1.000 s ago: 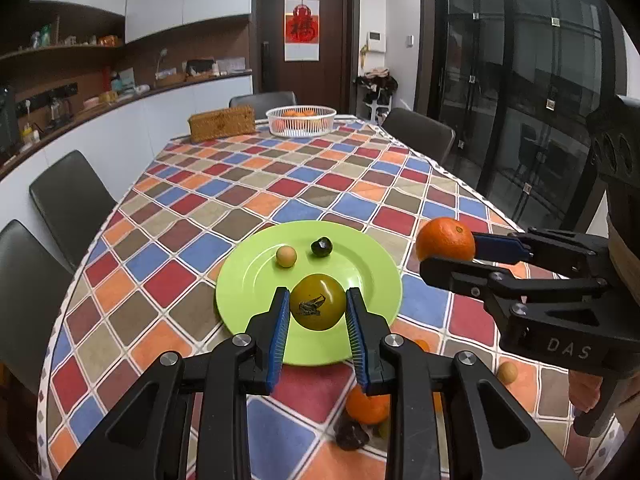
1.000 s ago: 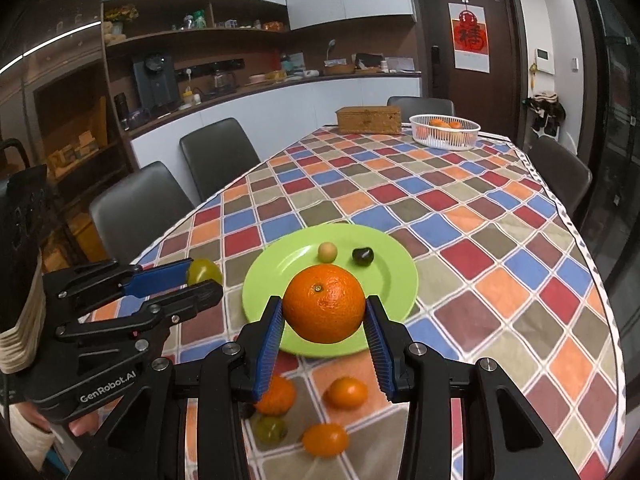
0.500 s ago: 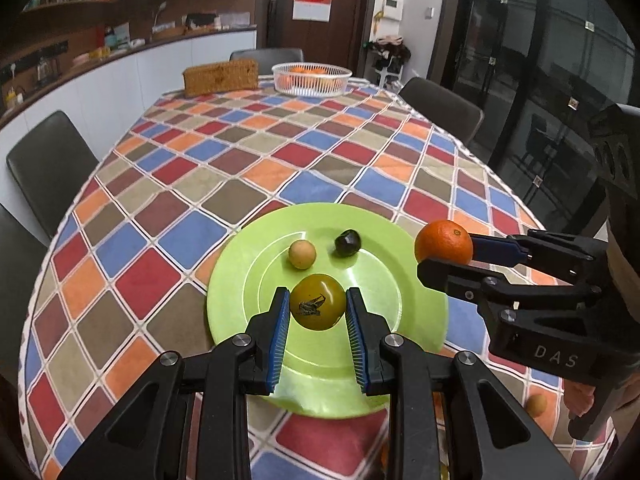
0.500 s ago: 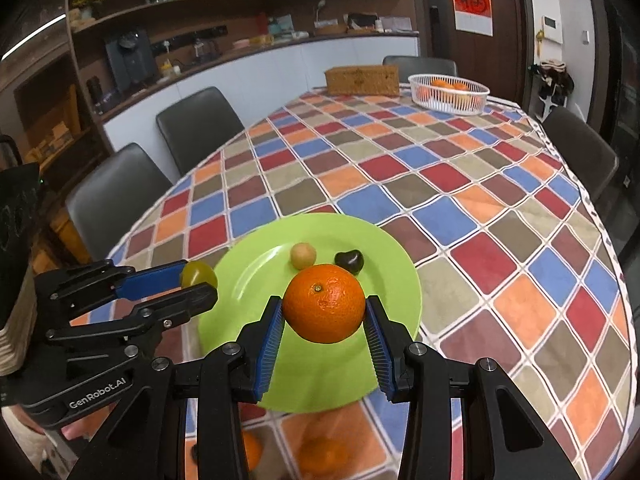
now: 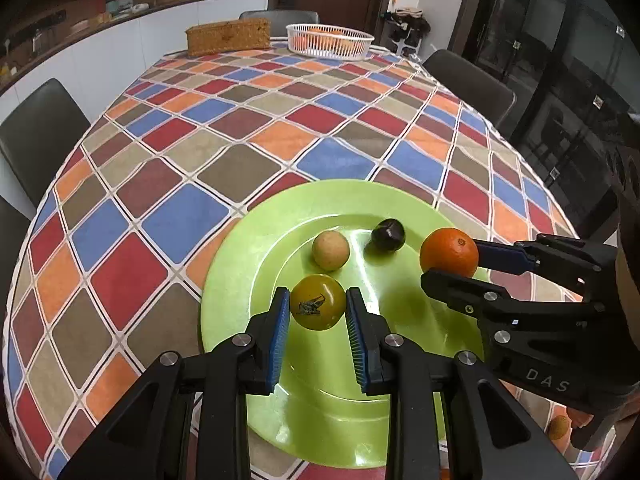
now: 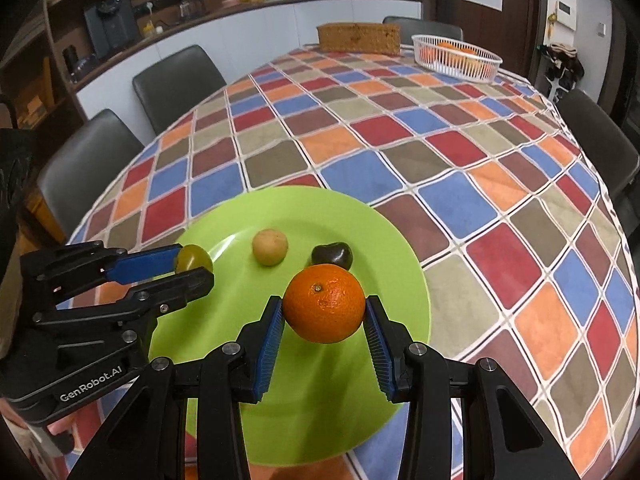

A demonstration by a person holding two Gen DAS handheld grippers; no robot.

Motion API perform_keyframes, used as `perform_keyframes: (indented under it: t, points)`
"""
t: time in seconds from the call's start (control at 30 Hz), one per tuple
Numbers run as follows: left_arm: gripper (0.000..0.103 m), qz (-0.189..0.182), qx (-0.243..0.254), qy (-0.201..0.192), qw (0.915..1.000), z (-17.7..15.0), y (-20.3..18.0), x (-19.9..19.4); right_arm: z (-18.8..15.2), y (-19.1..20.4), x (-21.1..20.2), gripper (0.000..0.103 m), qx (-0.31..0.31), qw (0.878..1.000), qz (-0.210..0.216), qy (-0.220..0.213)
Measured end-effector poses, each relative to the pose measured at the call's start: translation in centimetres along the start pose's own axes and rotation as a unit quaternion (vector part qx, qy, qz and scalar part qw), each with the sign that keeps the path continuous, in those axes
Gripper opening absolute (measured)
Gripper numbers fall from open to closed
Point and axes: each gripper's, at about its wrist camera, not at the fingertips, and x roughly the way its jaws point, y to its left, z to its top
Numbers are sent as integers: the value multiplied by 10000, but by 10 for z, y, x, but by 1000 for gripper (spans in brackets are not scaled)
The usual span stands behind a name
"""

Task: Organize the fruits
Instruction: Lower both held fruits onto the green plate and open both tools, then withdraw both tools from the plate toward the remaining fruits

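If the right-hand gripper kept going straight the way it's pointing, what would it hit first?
Probably the green plate: the right gripper, holding an orange, points down at it. The dark fruit sits just beyond; depth is unclear.

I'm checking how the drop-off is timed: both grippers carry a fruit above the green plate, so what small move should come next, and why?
Probably lower both a little further, then open. The left gripper clamps the yellow-green tomato and the right gripper the orange, both hanging over a bare part of the green plate, in front of the tan fruit and dark fruit. Releasing low should keep them from rolling.
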Motion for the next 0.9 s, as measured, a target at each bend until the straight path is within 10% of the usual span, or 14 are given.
perform_keyframes:
  t: [0.9]
  points:
    - [42,429,357,-798,9952,-26,-33,-104,-24,15,-83,49,-173,9980,-121,-601]
